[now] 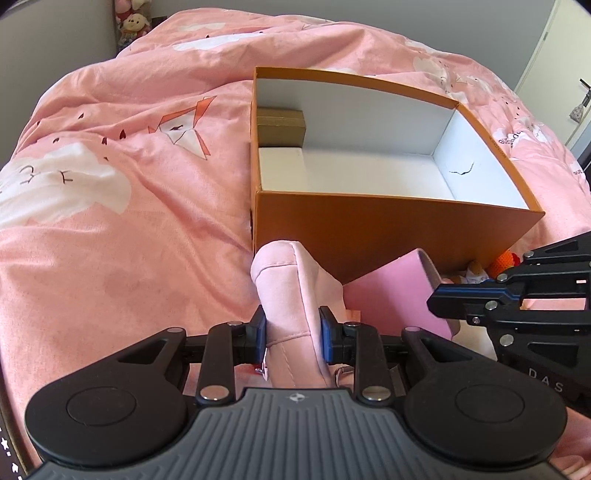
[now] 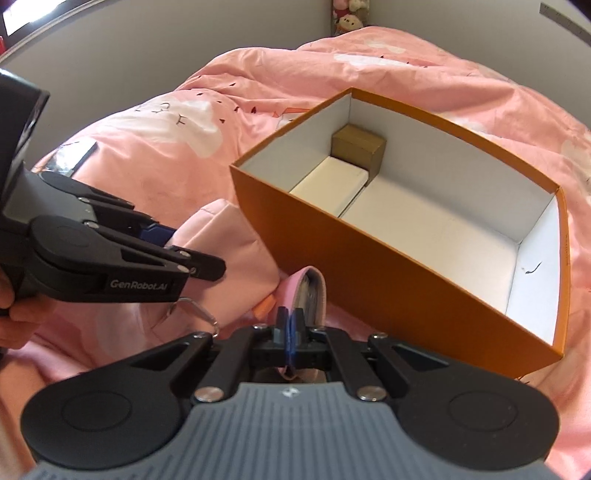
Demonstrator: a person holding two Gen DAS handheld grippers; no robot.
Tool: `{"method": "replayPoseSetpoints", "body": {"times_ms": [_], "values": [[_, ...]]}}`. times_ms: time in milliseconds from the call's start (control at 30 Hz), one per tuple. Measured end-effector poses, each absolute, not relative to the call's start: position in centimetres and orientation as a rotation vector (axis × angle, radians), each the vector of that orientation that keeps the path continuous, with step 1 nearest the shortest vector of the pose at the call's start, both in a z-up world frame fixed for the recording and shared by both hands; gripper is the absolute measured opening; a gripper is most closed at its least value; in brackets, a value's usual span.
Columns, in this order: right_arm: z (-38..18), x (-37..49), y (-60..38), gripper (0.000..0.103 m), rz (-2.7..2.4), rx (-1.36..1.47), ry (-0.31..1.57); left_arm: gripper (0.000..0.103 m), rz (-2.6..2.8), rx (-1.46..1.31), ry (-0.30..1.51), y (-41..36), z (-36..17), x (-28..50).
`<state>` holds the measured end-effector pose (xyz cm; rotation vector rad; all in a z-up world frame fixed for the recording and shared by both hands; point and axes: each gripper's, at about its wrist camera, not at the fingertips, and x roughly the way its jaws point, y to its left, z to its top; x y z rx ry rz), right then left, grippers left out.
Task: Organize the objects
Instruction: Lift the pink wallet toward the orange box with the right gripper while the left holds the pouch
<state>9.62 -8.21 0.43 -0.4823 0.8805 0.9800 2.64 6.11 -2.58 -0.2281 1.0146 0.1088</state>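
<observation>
Nearest in the left wrist view, the left gripper (image 1: pixel 292 330) is seen with its fingers (image 1: pixel 259 334) partly apart and clamped on a pale pink pouch (image 1: pixel 291 295), the blue pads pressed against both sides of the soft fabric. The pouch is held upright just in front of the orange box (image 1: pixel 388 225), its top reaching the box's near wall. A metal clip (image 2: pixel 201 314) hangs below the pouch in the right wrist view.

Just to the right of the pouch, the right gripper (image 2: pixel 290 328) is seen with its fingers (image 2: pixel 282 321) together, pinched on the edge of a pink wallet (image 2: pixel 306 291). The wallet is tilted, with its far end just beside the box's near wall. A hand (image 2: pixel 14 314) is partly shown at the left edge of the right wrist view, behind the left gripper.

By the box's near right corner, small toys (image 1: pixel 491 264) lie on the bed (image 1: pixel 129 221); they are too hidden to tell apart.

The box stands open on the pink quilt. Inside it, along its left wall, a white box (image 2: pixel 328 184) lies flat, and a brown box (image 2: pixel 358 151) sits beyond it in the far corner. The rest of the white floor is bare.

Farthest off, plush dolls (image 1: pixel 133 22) are seen against the grey wall.
</observation>
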Motion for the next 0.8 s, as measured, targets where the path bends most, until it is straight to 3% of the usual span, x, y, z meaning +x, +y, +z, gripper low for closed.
{"method": "replayPoseSetpoints", "body": {"times_ms": [133, 233, 367, 633, 800], "values": [[0.5, 9.4, -8.6, 0.008, 0.972, -0.474, 0.844, 0.031, 0.110, -0.241, 1.014, 6.4, -2.9, 2.8], [0.6, 9.8, -9.4, 0.043, 0.942, -0.445, 0.832, 0.031, 0.110, -0.241, 1.014, 6.4, -2.9, 2.9], [0.0, 10.7, -10.7, 0.052, 0.891, -0.380, 0.875, 0.031, 0.111, -0.242, 1.015, 6.5, -3.0, 2.9], [-3.9, 11.8, -10.7, 0.050, 0.883, -0.256, 1.016, 0.031, 0.118, -0.239, 1.017, 6.4, -3.0, 3.0], [-5.2, 11.3, -9.9, 0.037, 0.879, -0.257, 1.011, 0.031, 0.120, -0.240, 1.015, 6.4, -2.9, 2.9]]}}
